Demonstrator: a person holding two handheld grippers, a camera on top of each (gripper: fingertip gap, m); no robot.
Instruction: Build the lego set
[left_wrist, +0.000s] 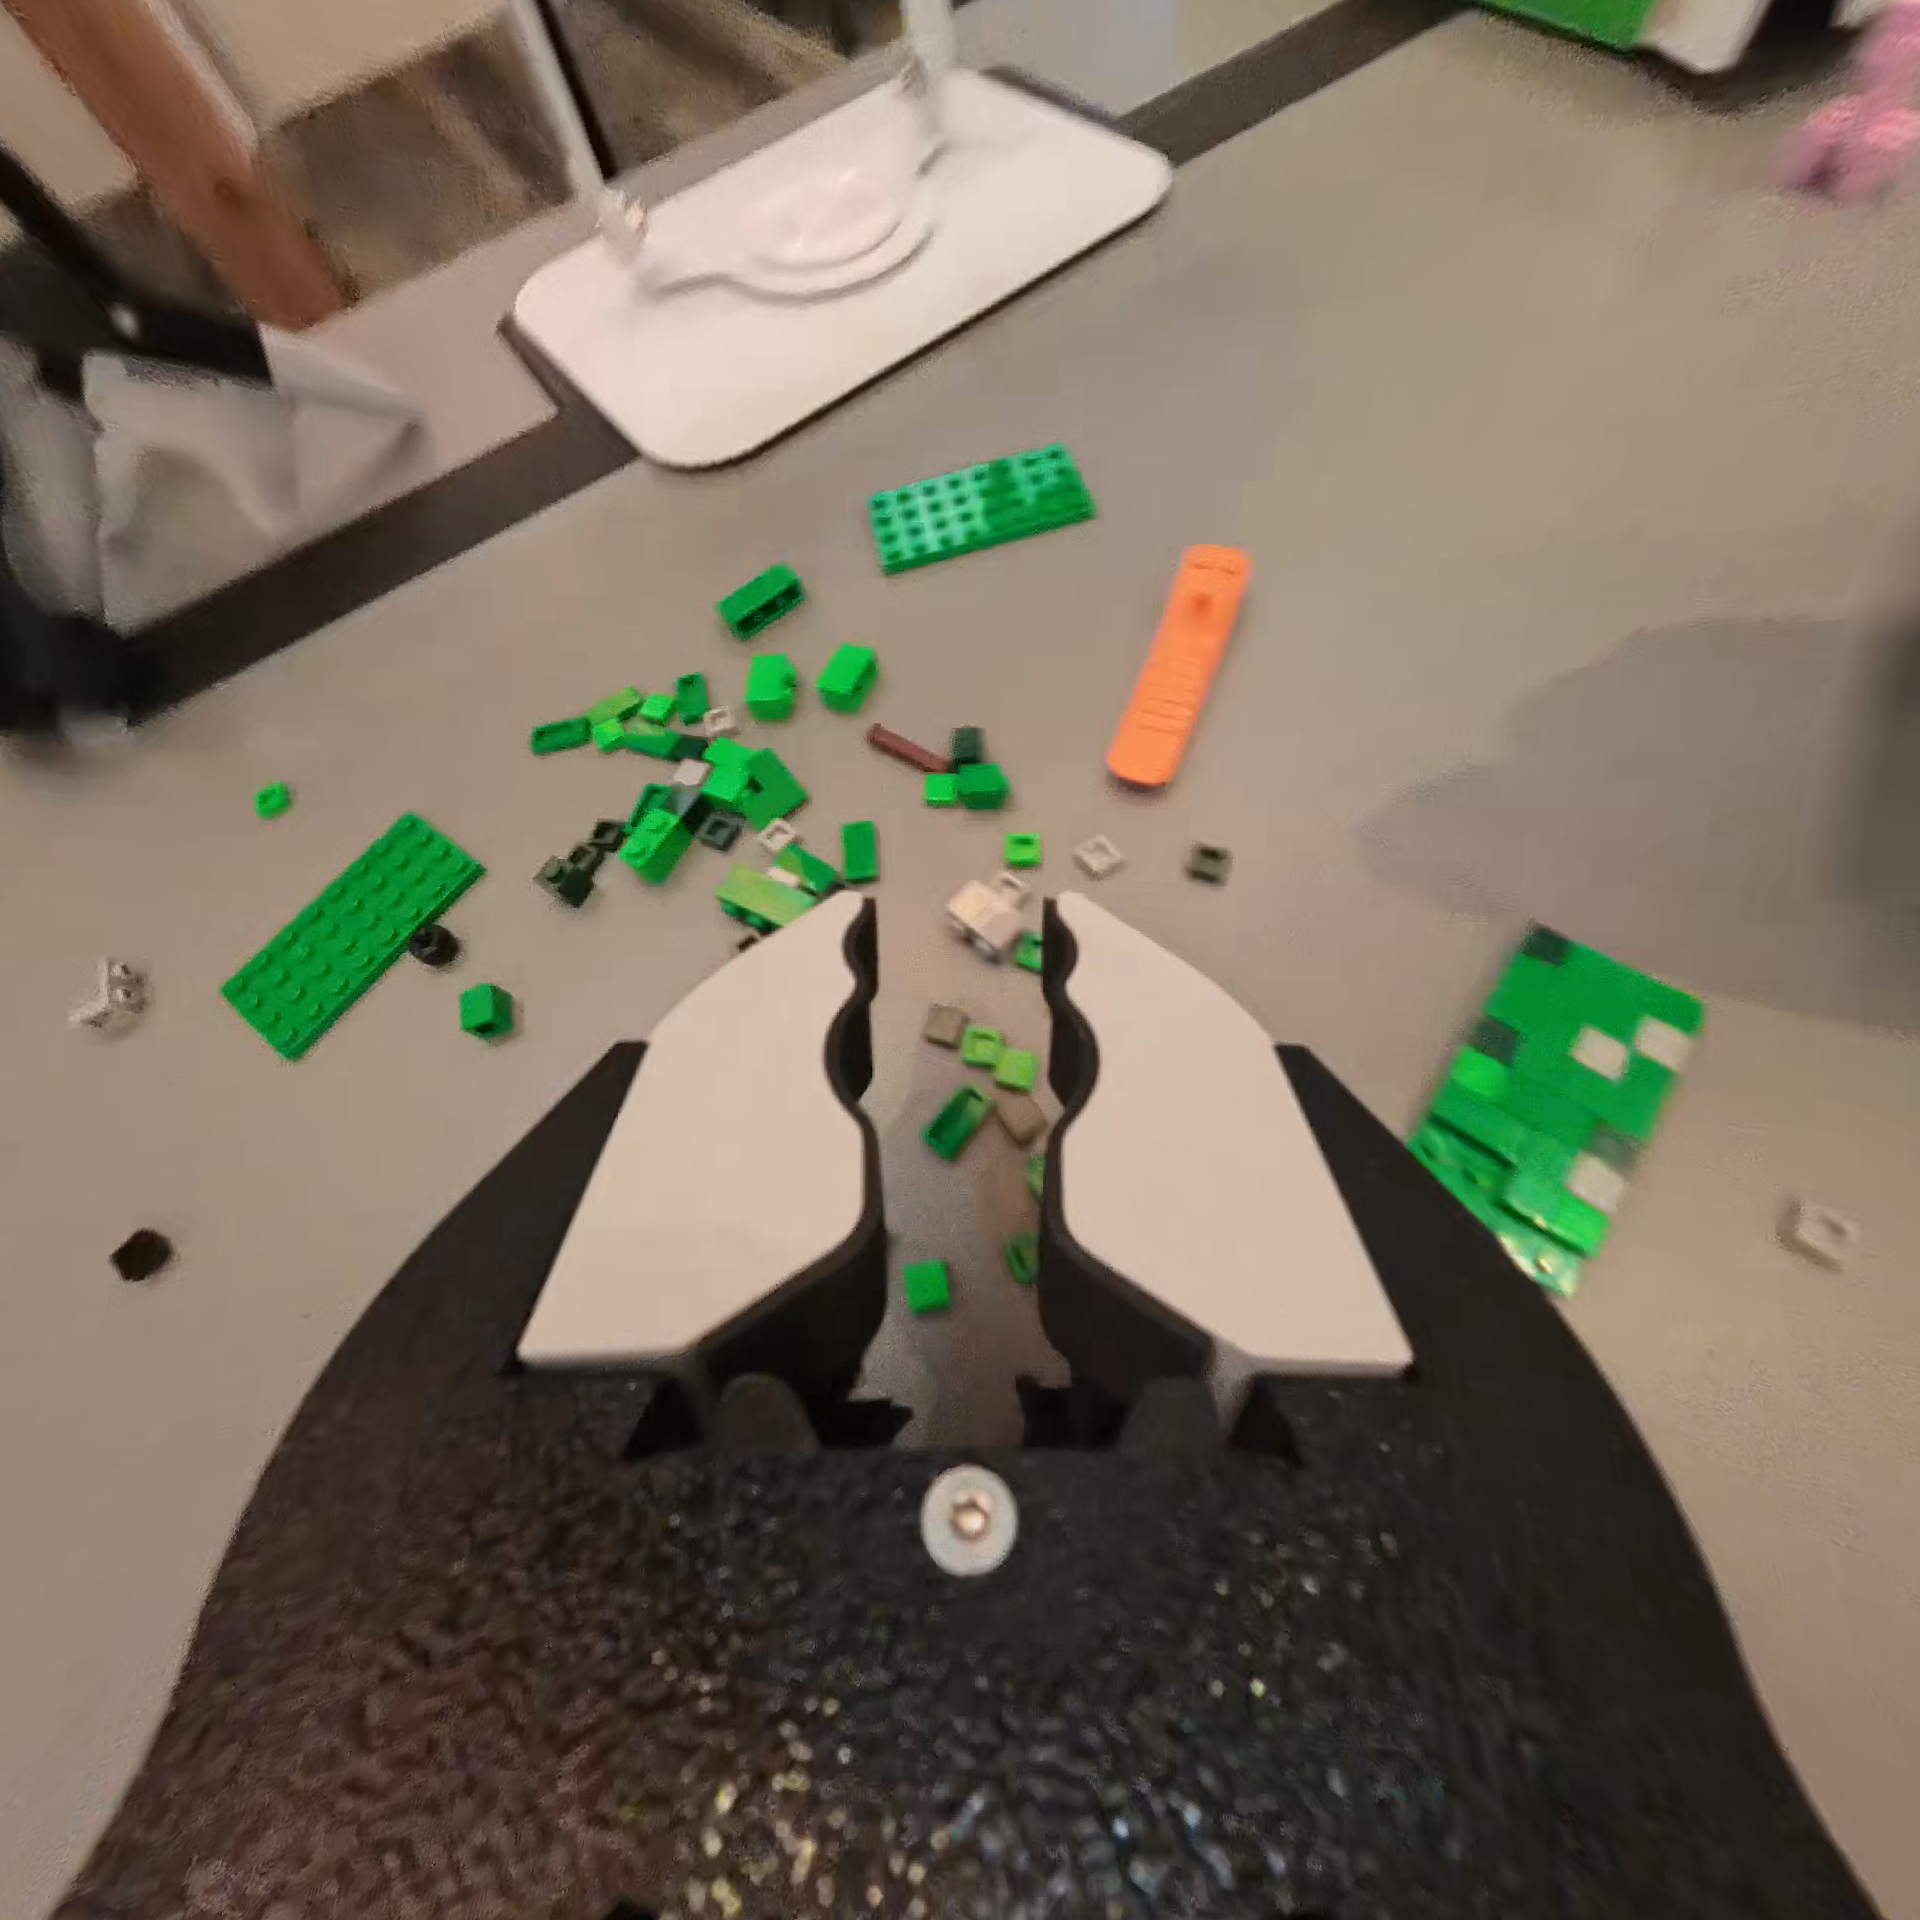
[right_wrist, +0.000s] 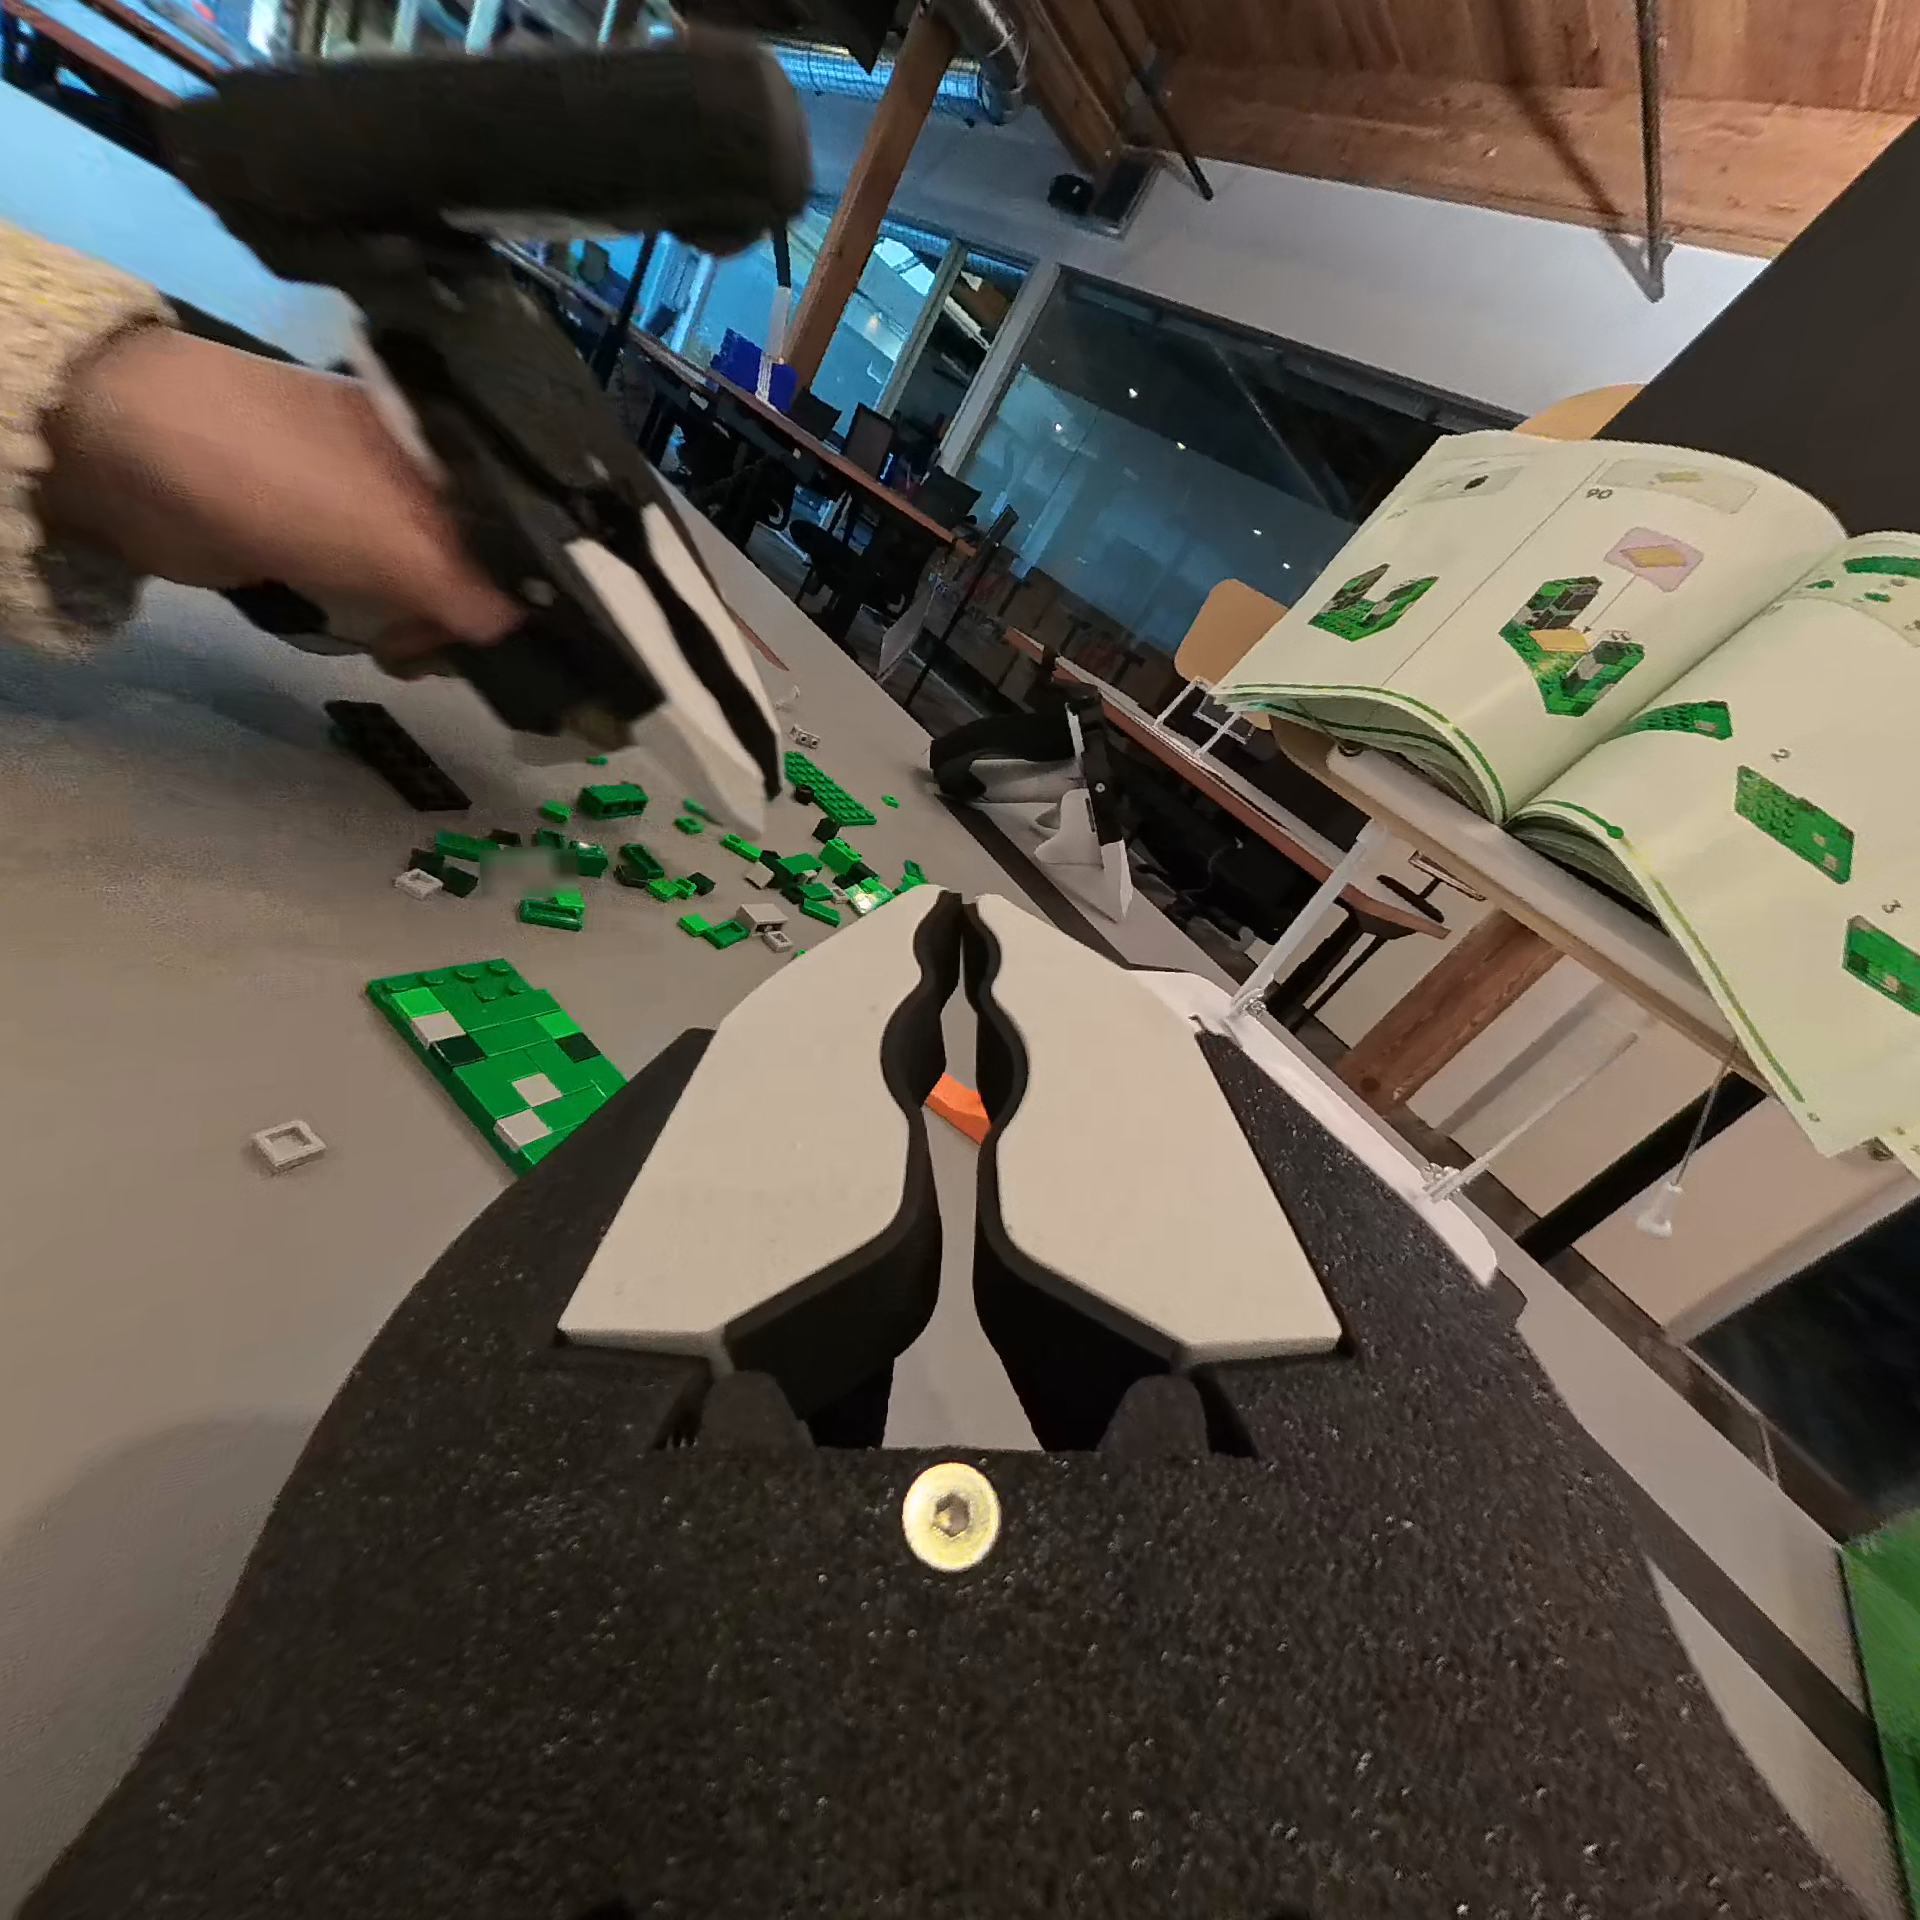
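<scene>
My left gripper (left_wrist: 958, 909) is open and empty above a scatter of small green, grey and dark bricks (left_wrist: 707, 779) on the grey table (left_wrist: 1455, 468). A white-grey piece (left_wrist: 982, 912) lies just past its tips. Two green plates (left_wrist: 353, 935) (left_wrist: 982, 509) lie left and far. A tiled green panel (left_wrist: 1553, 1107) lies at the right; it also shows in the right wrist view (right_wrist: 494, 1044). My right gripper (right_wrist: 961, 909) is shut and empty, raised above the table. The left gripper (right_wrist: 764, 790) shows there too, held by a hand over the bricks (right_wrist: 644, 873).
An orange brick separator (left_wrist: 1179, 670) lies right of the pile. A white stand base (left_wrist: 842, 270) sits at the table's far edge. An open instruction booklet (right_wrist: 1621, 665) rests on a stand at the right. A black plate (right_wrist: 395, 753) and a loose grey tile (right_wrist: 288, 1145) lie on the table. The grippers' ends are close to 15 centimeters from one another. My left gripper's tips are some 4 centimeters from the white-grey piece (left_wrist: 982, 912).
</scene>
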